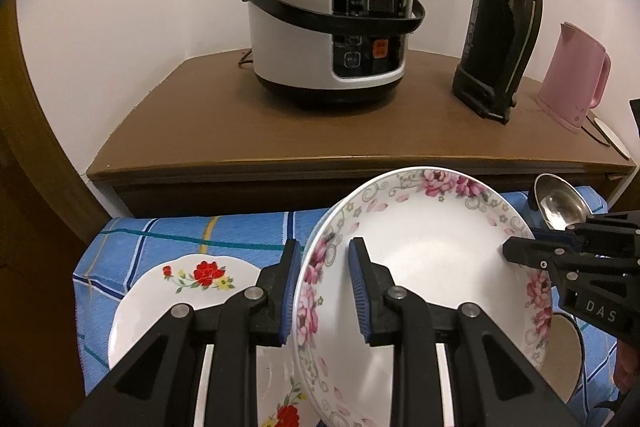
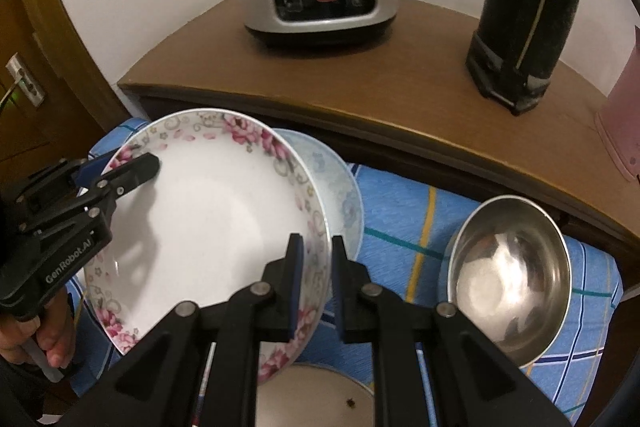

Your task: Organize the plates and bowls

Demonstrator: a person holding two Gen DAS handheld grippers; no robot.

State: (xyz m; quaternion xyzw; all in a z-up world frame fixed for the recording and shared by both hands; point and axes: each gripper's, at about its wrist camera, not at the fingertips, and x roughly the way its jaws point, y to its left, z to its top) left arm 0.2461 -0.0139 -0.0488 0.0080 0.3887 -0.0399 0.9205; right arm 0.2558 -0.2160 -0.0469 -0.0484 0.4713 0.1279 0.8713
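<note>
Both grippers are on the pink plate (image 1: 432,267), one per side. Our left gripper (image 1: 324,291) is clamped on its left rim, one pad under, one on the inner face. Our right gripper (image 2: 316,287) is clamped on the opposite rim, jaws nearly together around the thin edge. A two-point hold makes sense: the plate is wide and deep, and a single rim pinch would probably let it pivot.

The plate is off the blue checked cloth (image 1: 200,231), tilted, its far edge raised toward the brown desk (image 1: 280,123) behind. It hangs above the other dishes, so we judge it is mid-carry to a stack, destination unclear.

Looks: white glazed, deep well, pink peony band with grey scrolls round the rim. Clean, no chips visible.

Below and around it:
- red-flower plate (image 1: 184,291) flat on the cloth, to the left, partly under the held plate
- pale blue-patterned dish (image 2: 340,187) just behind the held plate; can't tell if they touch
- steel bowl (image 2: 512,279) to the right, apart
- cream dish (image 2: 316,399) right under the right gripper, a dark speck in it

Glaze is slick, so the rim may slip if either grip eases.
</note>
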